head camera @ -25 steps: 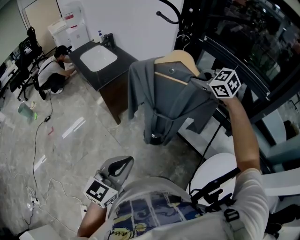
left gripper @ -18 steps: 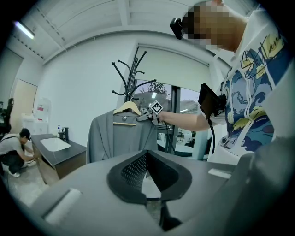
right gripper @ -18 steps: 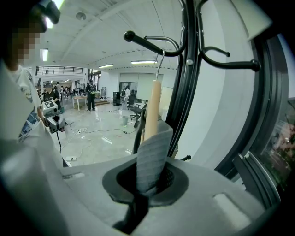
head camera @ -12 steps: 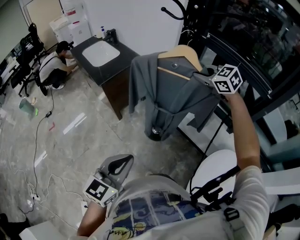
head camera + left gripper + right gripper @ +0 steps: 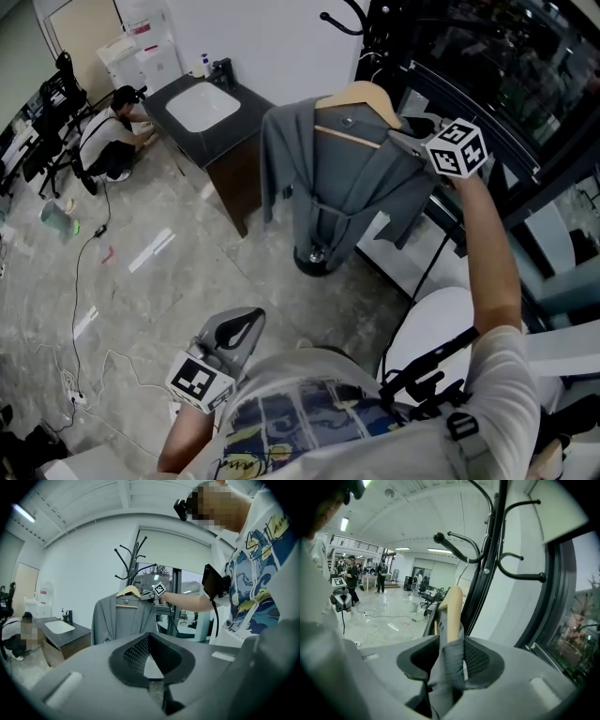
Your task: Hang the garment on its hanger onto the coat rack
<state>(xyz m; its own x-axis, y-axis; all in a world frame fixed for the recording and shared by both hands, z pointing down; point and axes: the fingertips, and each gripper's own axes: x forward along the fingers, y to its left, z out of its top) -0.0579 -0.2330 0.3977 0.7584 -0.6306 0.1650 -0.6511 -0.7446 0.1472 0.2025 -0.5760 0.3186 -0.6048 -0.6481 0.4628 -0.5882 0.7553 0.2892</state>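
Status: task near completion, release in progress. The grey garment (image 5: 337,178) hangs full length on its wooden hanger (image 5: 361,97), high up against the coat rack (image 5: 342,26), with the hem clear of the floor and just above the rack's round base (image 5: 314,260). In the right gripper view the hanger's thin wire hook (image 5: 465,569) sits close against the rack pole beneath one of the curved prongs; it appears to be lodged there, though the contact point itself is too fine to confirm. The right gripper (image 5: 405,141) is raised at the hanger's shoulder end and its jaws are opening: the cloth-covered tip of the hanger stands between them, but the pads are spread and no longer look to be pinching it, so the weight is judged to rest on the rack and not on the tool. The left gripper (image 5: 234,336) is held low against the person's torso, well apart from the garment, jaws spread and nothing between them; it takes no part in the work. Done, as far as can be seen: garment lifted, brought to the rack, hook placed. Left to do: draw the right gripper off the shoulder without dragging the fabric, and check that the hanger settles level and does not slip from the prong. Risk noted: cloth lying against one pad could snag as the tool pulls away.
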